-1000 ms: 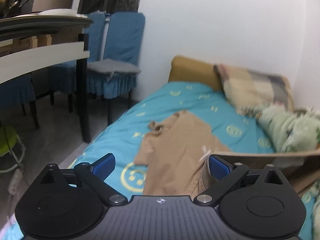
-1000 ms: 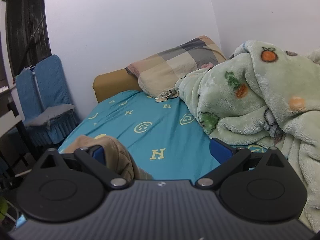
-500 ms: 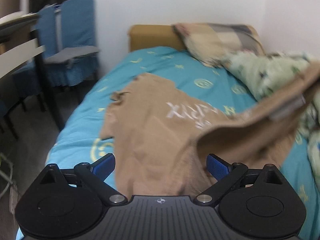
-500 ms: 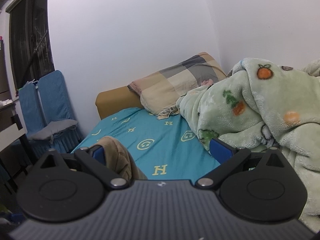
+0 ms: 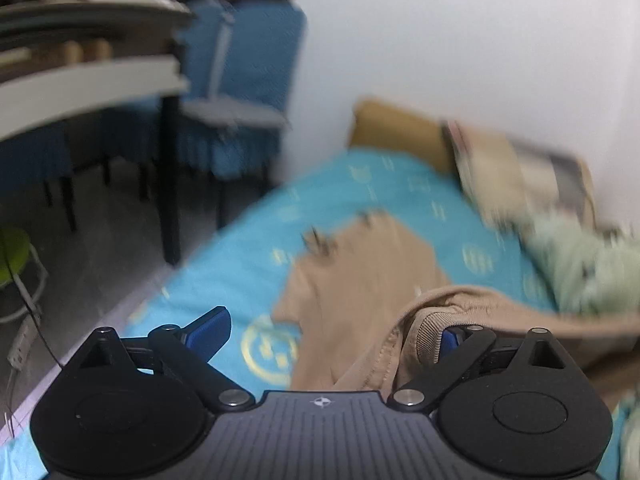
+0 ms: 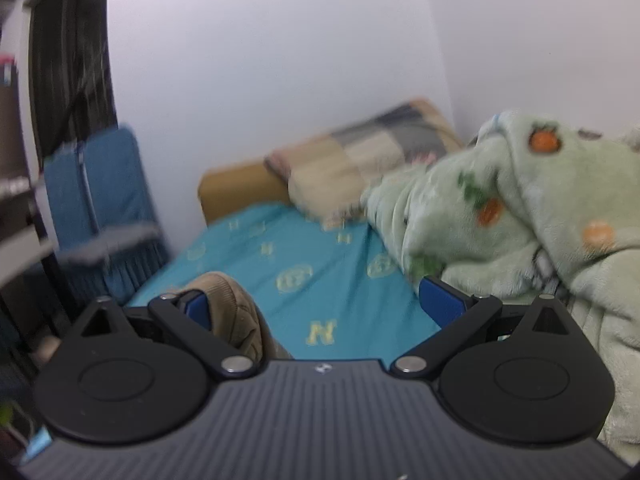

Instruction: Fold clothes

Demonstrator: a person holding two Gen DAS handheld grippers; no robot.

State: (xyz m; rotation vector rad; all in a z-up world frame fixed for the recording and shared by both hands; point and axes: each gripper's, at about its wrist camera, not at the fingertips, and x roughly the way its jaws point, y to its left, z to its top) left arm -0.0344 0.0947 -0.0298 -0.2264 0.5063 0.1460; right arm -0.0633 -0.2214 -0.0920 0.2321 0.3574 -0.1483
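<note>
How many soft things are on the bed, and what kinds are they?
Tan shirts: 1
Checked pillows: 1
Green fruit-print blankets: 1
Total: 3

Beyond your left gripper (image 5: 326, 330), motion blur smears the tan garment (image 5: 360, 276), so its print cannot be read. Its ribbed hem (image 5: 424, 332) drapes over the right pad, hiding most of it. Ahead of your right gripper (image 6: 320, 304), the pillow (image 6: 360, 164) is blurred, and the green blanket (image 6: 540, 208) runs off the frame's right edge.
</note>
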